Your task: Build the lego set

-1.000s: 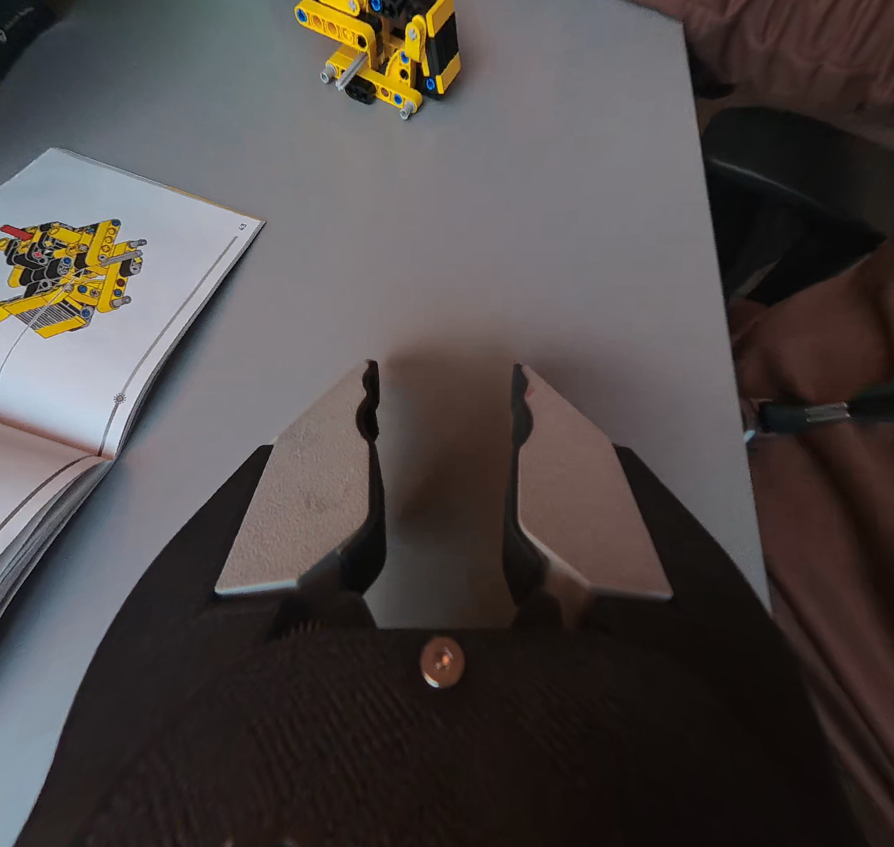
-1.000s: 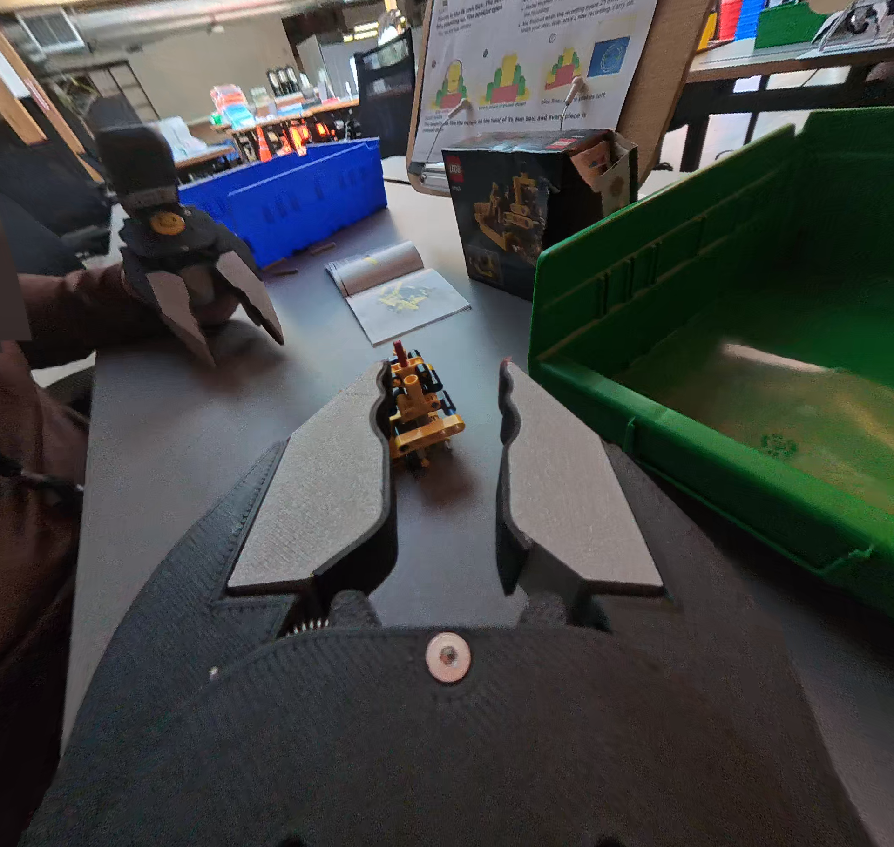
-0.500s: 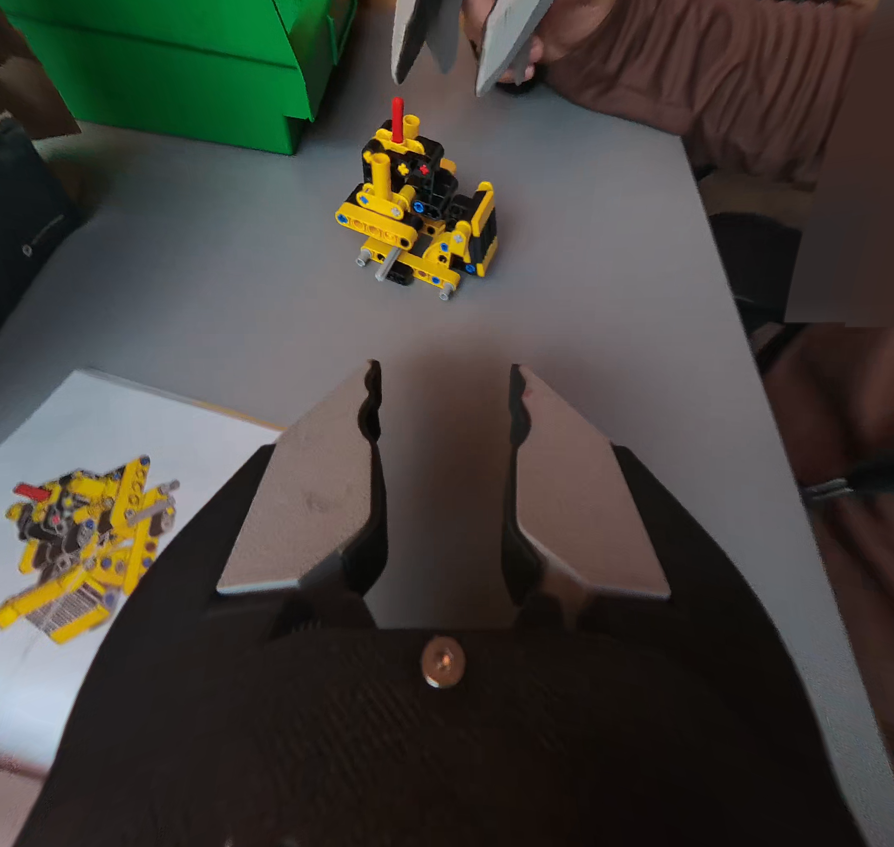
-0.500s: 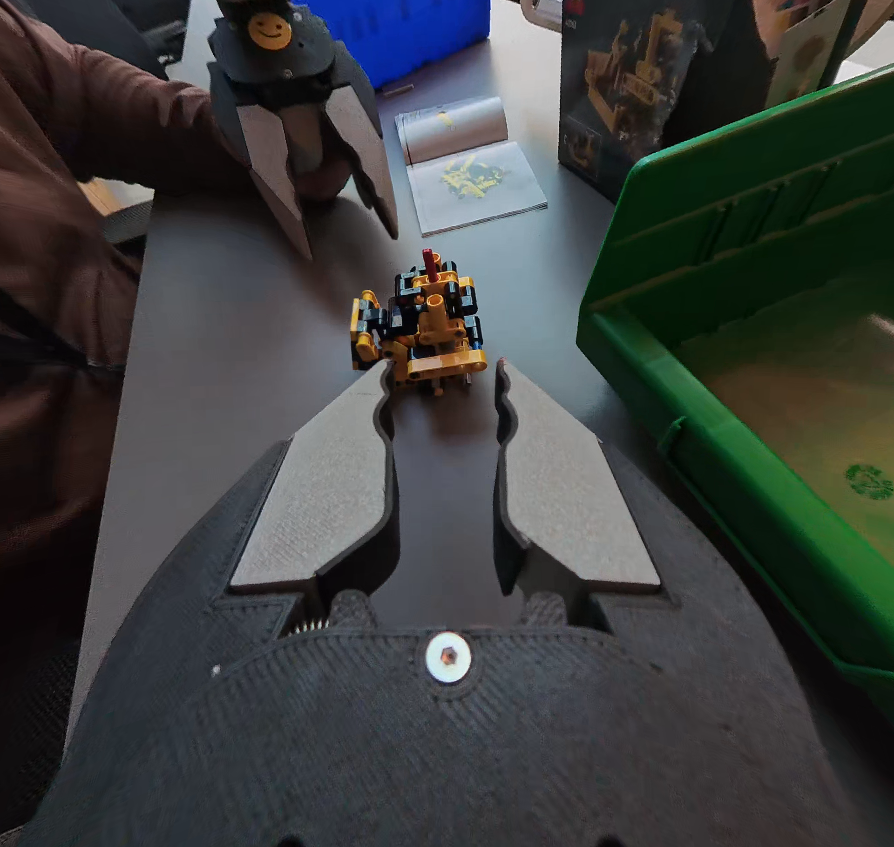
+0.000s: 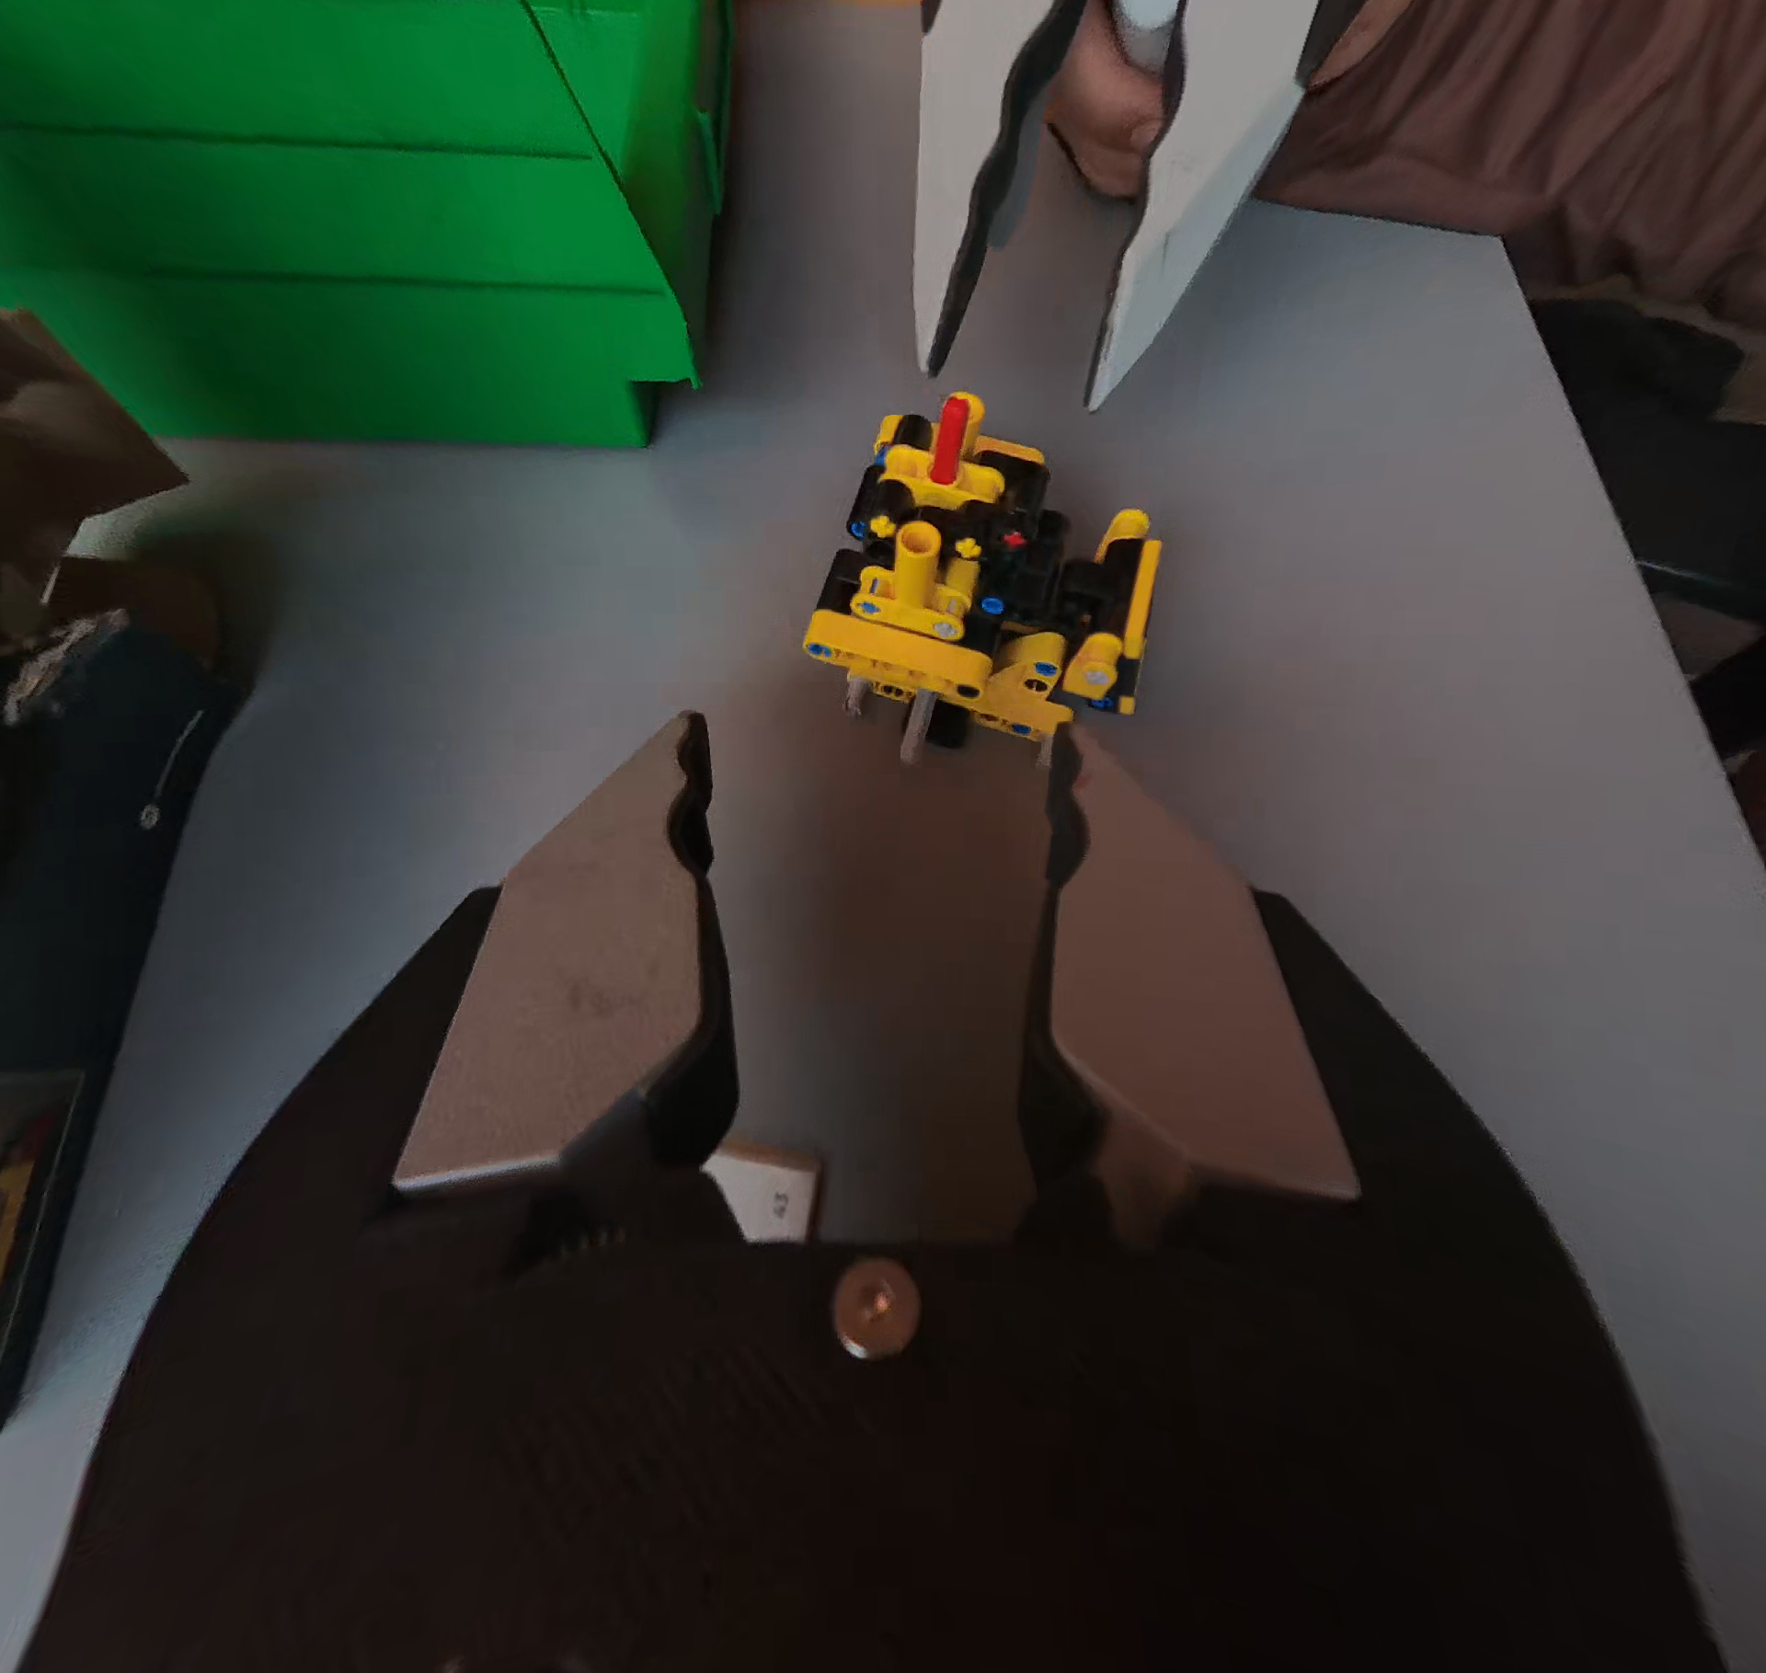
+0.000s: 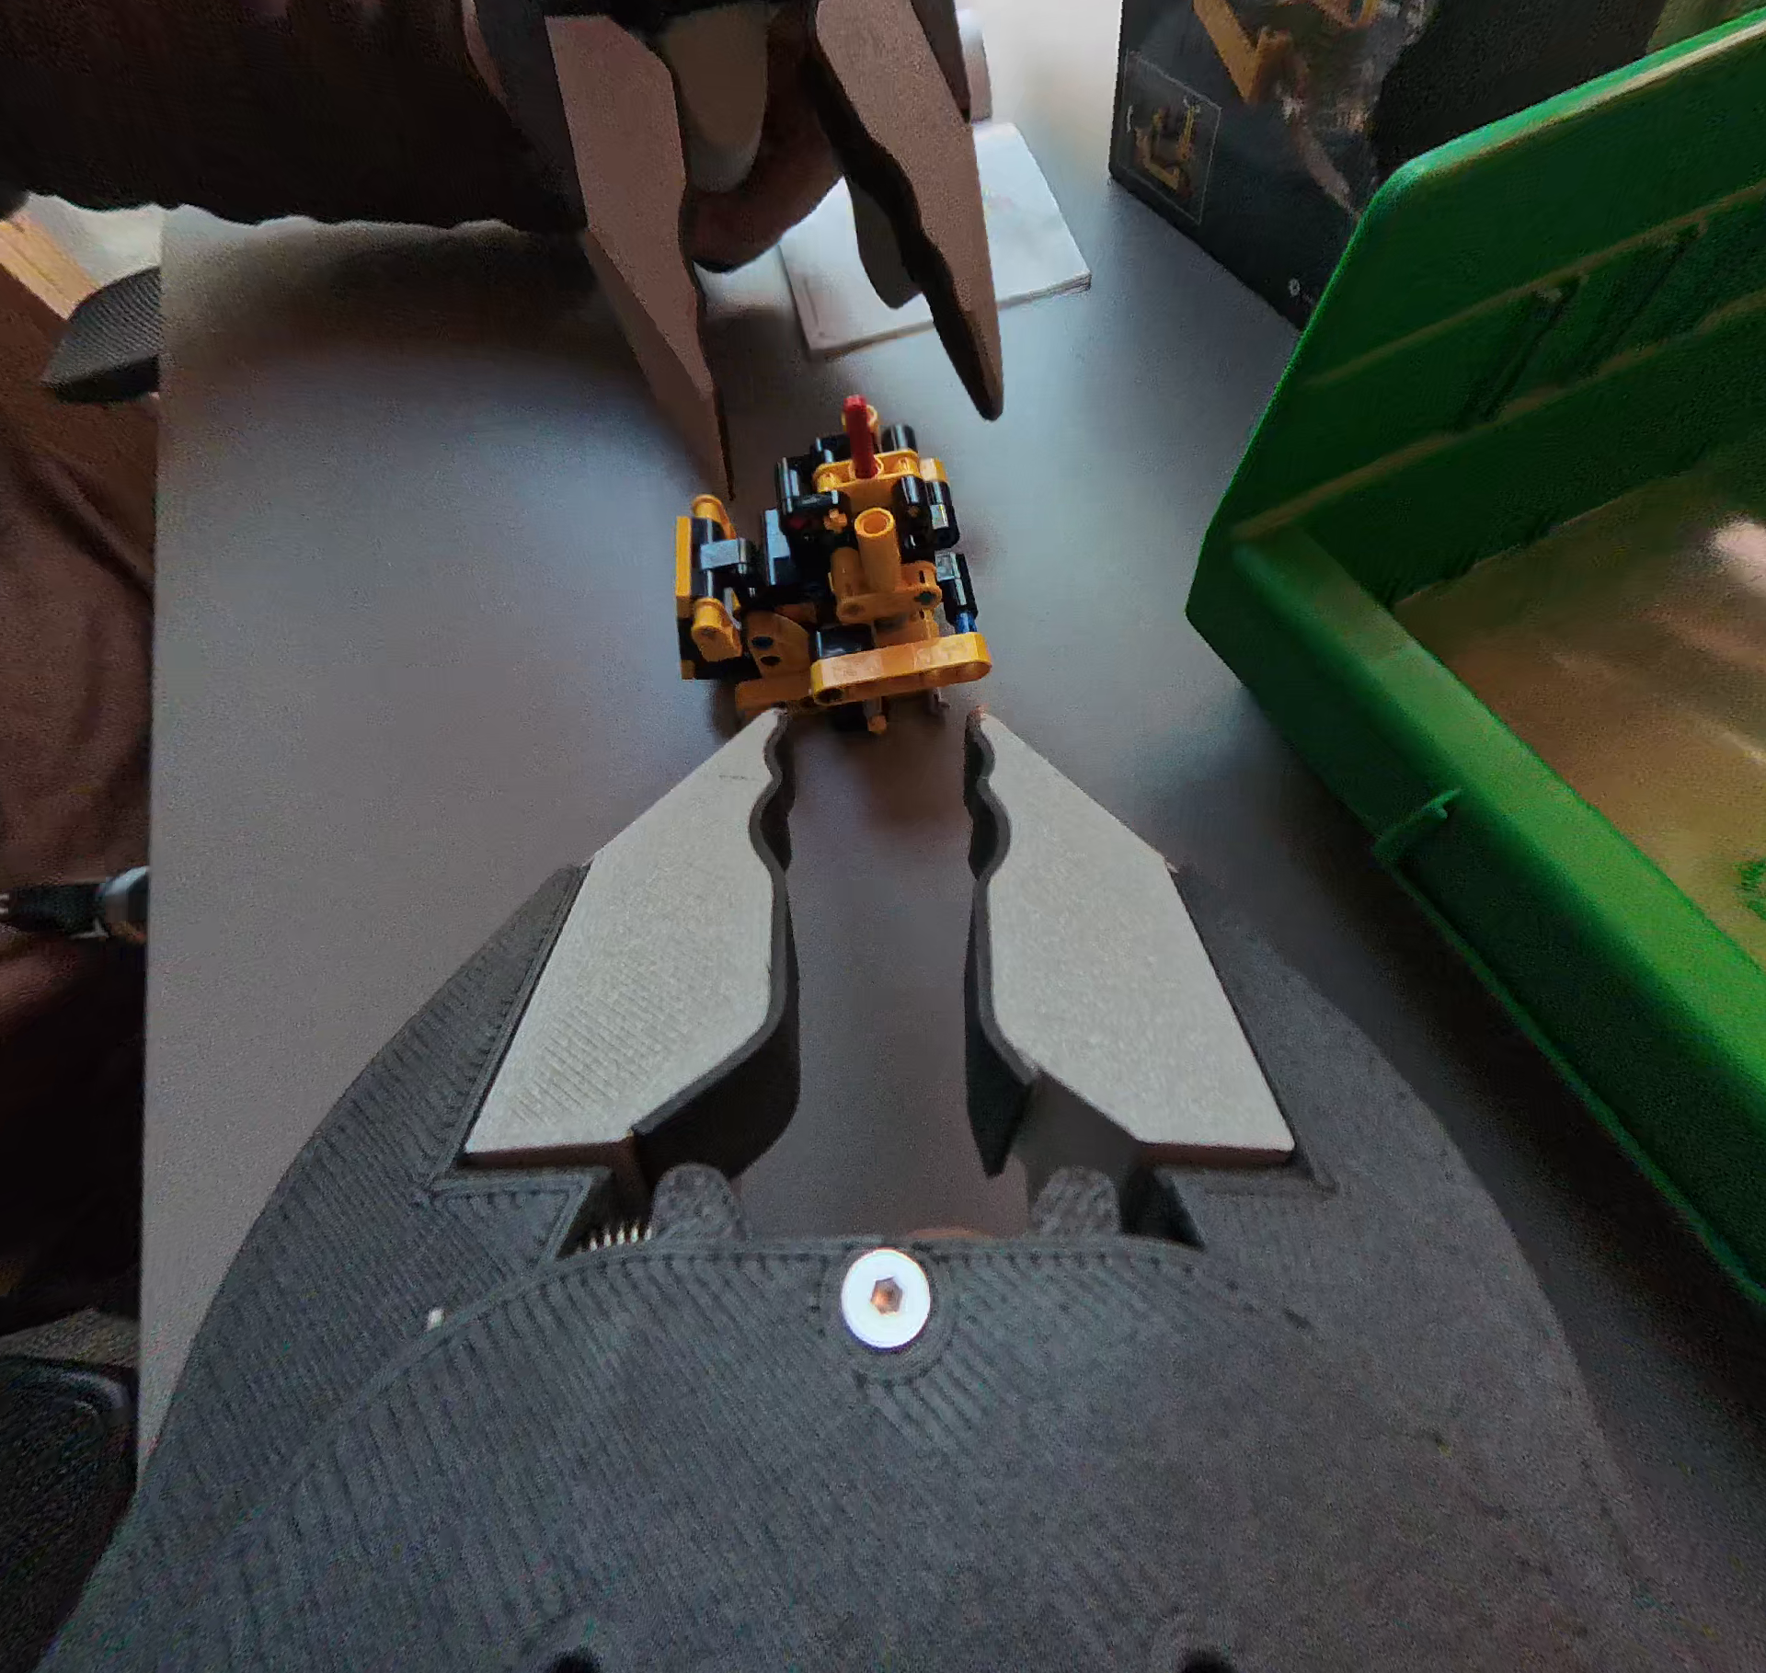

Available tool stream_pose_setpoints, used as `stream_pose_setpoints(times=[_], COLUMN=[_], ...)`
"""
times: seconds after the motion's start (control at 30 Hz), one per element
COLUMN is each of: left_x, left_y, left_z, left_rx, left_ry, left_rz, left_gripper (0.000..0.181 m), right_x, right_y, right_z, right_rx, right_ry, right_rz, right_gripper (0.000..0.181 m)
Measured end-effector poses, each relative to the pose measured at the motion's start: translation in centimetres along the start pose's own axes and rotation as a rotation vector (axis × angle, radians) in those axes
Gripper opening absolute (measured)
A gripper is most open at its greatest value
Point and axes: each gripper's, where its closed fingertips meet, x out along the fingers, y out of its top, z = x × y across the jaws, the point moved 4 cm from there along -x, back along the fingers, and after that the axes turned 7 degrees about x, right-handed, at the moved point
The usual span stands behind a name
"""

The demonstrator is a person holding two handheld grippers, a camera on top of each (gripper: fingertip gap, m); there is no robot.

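The yellow and black lego model (image 5: 975,586) stood on the grey table (image 5: 459,633), with a red pin (image 5: 956,437) sticking up from its top and short grey axles poking out along its lower edge. The two grippers faced each other across it. The left gripper (image 5: 874,738) had its jaws spread apart with nothing between them, and its fingertips sat just short of the model's near side, the right-hand tip very close to the yellow beam at the bottom; whether it touched could not be told. The right gripper (image 6: 874,724) was likewise parted and empty, its tips just beside the opposite side of the model, one on either side of the lower axles. In the left wrist view its pale fingers (image 5: 965,194) came down from above, ending just beyond the red pin. A green bin (image 6: 1491,633) stood near the model on the right gripper's right-hand side. Behind the left gripper an instruction booklet (image 6: 1013,242) lay on the table, and the dark set box (image 6: 1271,70) stood beyond it, next to the bin. A brown sleeve (image 6: 239,50) reached in behind the left gripper.
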Motion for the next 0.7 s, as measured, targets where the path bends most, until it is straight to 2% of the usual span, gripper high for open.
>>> stream_pose_setpoints(times=[0.3,0.43,0.7], left_x=[1.4,1.6,2.0], left_y=[0.7,1.2,1.8], left_z=[0.1,0.1,-0.3], left_rx=[0.096,0.144,0.142], left_ry=[-0.154,-0.177,-0.233], left_rz=[0.066,0.093,0.116], left_gripper=[0.059,0.049,0.053], right_x=[1.1,1.9,1.5], right_y=[-0.1,-0.3,0.3], right_z=[0.1,0.0,0.4], right_rx=[-0.026,-0.073,-0.012], right_ry=[0.001,-0.018,0.013], right_rz=[-0.057,-0.097,-0.050], right_gripper=[0.038,0.035,0.040])
